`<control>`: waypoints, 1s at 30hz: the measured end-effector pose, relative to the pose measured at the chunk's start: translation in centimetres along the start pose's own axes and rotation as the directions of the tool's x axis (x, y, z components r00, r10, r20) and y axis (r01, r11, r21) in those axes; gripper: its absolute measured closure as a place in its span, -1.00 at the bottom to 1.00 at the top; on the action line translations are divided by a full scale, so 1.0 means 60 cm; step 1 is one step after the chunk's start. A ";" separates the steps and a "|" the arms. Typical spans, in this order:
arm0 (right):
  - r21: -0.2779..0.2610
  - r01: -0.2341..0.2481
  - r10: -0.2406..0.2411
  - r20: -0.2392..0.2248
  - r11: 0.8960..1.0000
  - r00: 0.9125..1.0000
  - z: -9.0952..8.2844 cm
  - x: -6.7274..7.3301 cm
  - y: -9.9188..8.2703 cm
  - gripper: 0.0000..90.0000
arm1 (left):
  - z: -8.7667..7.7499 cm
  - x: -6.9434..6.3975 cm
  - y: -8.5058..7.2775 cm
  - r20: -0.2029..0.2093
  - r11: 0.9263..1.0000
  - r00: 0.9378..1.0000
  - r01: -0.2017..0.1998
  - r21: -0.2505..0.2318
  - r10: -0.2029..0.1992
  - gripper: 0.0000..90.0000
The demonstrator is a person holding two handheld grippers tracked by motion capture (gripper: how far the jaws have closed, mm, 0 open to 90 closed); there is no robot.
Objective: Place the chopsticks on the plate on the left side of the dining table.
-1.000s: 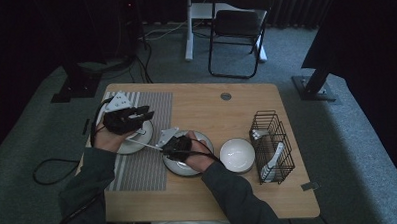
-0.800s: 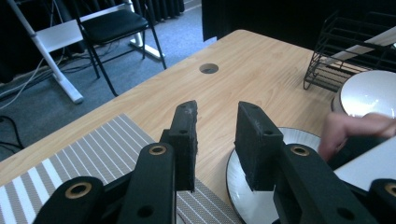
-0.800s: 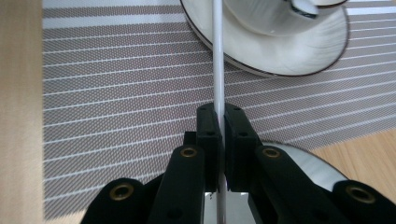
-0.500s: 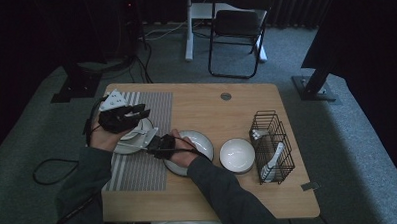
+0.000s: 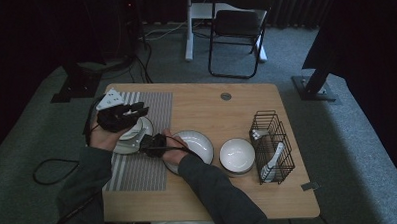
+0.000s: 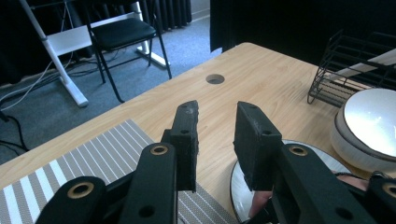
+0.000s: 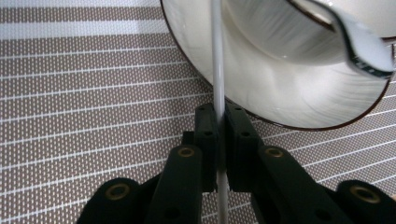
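Observation:
My right gripper [image 5: 147, 144] [image 7: 218, 112] lies low over the striped placemat [image 5: 138, 169], shut on a thin white stick [image 7: 217, 56]. The stick stays between the pads, though the jaws have just been opening slightly. It reaches forward across the rim of a white plate with a dark edge [image 7: 280, 84] [image 5: 144, 130]. Above that same plate hovers my left gripper [image 5: 136, 113] [image 6: 215, 112], open with nothing between its jaws.
A second white plate [image 5: 195, 142] sits mid-table under the right wrist, with a white bowl [image 5: 236, 154] to its right. A black wire rack [image 5: 271, 144] holding white utensils stands by the right edge. A folding chair stands beyond the table.
The right hand has moved left and down with the stick, from the middle plate to the plate on the placemat. The left gripper has stayed put.

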State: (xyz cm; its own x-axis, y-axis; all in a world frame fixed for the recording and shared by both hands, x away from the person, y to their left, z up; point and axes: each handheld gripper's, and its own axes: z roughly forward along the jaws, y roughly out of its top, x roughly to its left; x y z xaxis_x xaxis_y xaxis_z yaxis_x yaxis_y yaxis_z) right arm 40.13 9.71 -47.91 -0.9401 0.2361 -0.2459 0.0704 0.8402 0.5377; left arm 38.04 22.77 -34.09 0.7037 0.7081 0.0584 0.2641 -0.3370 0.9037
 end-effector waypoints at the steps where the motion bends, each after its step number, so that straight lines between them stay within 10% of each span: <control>1: 0.006 0.003 -0.003 -0.001 1.000 1.000 0.001 0.000 -0.001 0.82 | 0.000 0.000 0.000 -0.002 1.000 1.000 0.001 0.000 -0.001 0.56; 30: -0.028 -0.084 0.085 0.016 0.996 0.996 -0.039 -0.025 -0.040 0.66 | 0.011 -0.003 -0.006 0.005 1.000 1.000 0.001 0.019 -0.001 0.56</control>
State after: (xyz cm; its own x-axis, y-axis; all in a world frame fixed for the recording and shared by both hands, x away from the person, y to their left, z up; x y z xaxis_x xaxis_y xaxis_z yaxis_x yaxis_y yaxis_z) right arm 40.60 6.20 -46.91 -0.9255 0.3140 -0.2120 0.1399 0.8033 0.5789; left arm 38.23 22.36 -34.71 0.7067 0.7053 0.0552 0.2770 -0.3477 0.8958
